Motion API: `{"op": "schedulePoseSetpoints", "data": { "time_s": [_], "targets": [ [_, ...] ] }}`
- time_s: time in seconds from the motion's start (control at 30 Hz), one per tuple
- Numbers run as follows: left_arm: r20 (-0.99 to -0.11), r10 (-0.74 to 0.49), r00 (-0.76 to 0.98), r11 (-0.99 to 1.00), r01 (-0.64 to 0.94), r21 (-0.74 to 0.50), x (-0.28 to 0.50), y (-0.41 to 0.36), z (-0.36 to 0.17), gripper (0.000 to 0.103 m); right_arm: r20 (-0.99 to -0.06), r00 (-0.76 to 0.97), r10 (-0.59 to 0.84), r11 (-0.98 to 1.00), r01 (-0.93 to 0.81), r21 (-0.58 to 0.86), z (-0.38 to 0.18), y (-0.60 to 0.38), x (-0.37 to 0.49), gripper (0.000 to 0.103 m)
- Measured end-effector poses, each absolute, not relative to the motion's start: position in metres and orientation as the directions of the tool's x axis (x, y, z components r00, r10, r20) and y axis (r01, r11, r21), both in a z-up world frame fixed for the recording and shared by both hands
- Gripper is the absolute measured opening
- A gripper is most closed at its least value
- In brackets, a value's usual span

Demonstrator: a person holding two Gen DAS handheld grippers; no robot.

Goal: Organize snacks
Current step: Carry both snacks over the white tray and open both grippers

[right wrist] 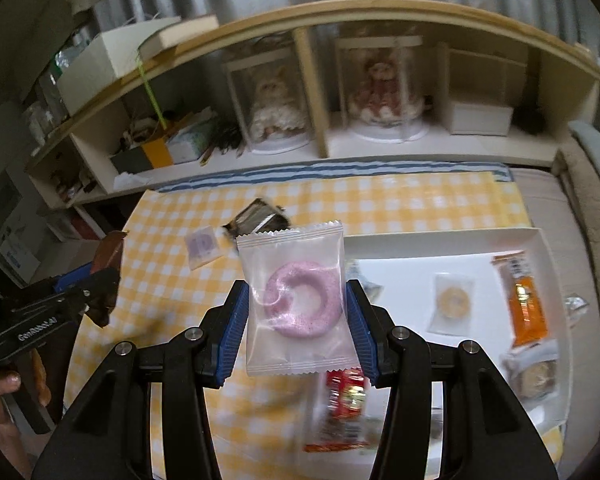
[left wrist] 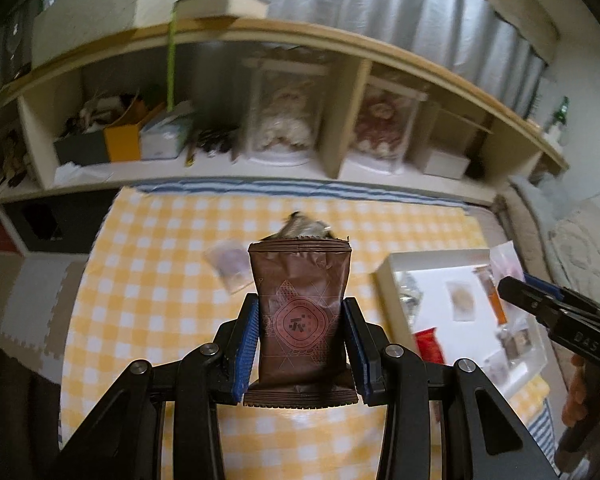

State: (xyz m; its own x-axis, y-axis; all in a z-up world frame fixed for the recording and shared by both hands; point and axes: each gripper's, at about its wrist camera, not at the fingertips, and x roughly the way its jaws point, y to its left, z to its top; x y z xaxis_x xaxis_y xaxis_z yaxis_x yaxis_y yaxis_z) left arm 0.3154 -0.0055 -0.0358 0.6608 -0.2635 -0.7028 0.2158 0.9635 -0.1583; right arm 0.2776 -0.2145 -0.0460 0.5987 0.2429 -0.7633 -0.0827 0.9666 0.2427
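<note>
My left gripper point(left wrist: 300, 320) is shut on a brown snack packet point(left wrist: 302, 312) and holds it above the yellow checked cloth point(left wrist: 148, 280). My right gripper point(right wrist: 296, 304) is shut on a clear packet with a pink ring biscuit point(right wrist: 300, 300), over the left edge of the white tray point(right wrist: 532, 236). The tray holds an orange packet point(right wrist: 526, 300), a clear packet with a tan biscuit point(right wrist: 452, 302), a red packet point(right wrist: 346, 396) and several others. On the cloth lie a small purple packet point(right wrist: 202, 246) and a dark silvery packet point(right wrist: 256, 216). The left gripper shows in the right wrist view point(right wrist: 100, 288).
A wooden shelf point(right wrist: 320, 92) stands behind the table with two cased dolls point(right wrist: 384, 88), boxes and clutter. A blue striped cloth point(right wrist: 340, 170) edges the back of the table. A bed or cushion point(right wrist: 580, 184) lies to the right. Foam floor mats point(left wrist: 24, 296) lie to the left.
</note>
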Motion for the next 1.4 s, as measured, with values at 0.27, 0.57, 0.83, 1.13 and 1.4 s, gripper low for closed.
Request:
{"op": "schedulePoseSetpoints", "data": {
  "time_s": [0.27, 0.57, 0.83, 1.13, 1.4],
  "targets": [
    [-0.690, -0.344, 0.637, 0.934, 0.305, -0.184, 0.310, -0.058, -0.030, 0.040, -0.748, 0.632, 0.204, 0.969, -0.021, 0.247, -0.044, -0.275, 0.257, 0.050],
    [-0.710, -0.423, 0.563, 0.892, 0.398, -0.215, 0.325, -0.142, -0.043, 0.040, -0.749, 0.640, 0.168, 0.967, 0.041, 0.252, -0.059, -0.331, 0.241, 0.050],
    [-0.771, -0.454, 0.446, 0.873, 0.394, -0.286, 0.366, -0.209, -0.099, 0.040, -0.773, 0.592, 0.230, 0.924, 0.117, 0.365, -0.096, -0.376, 0.244, 0.050],
    [-0.827, -0.433, 0.358, 0.890, 0.318, -0.328, 0.416, -0.240, -0.160, 0.040, -0.806, 0.526, 0.270, 0.907, 0.141, 0.396, -0.126, -0.389, 0.252, 0.050],
    [-0.834, -0.409, 0.370, 0.903, 0.296, -0.312, 0.437, -0.245, -0.183, 0.042, -0.839, 0.471, 0.272, 0.910, 0.157, 0.383, -0.151, -0.392, 0.265, 0.050]
  ]
}}
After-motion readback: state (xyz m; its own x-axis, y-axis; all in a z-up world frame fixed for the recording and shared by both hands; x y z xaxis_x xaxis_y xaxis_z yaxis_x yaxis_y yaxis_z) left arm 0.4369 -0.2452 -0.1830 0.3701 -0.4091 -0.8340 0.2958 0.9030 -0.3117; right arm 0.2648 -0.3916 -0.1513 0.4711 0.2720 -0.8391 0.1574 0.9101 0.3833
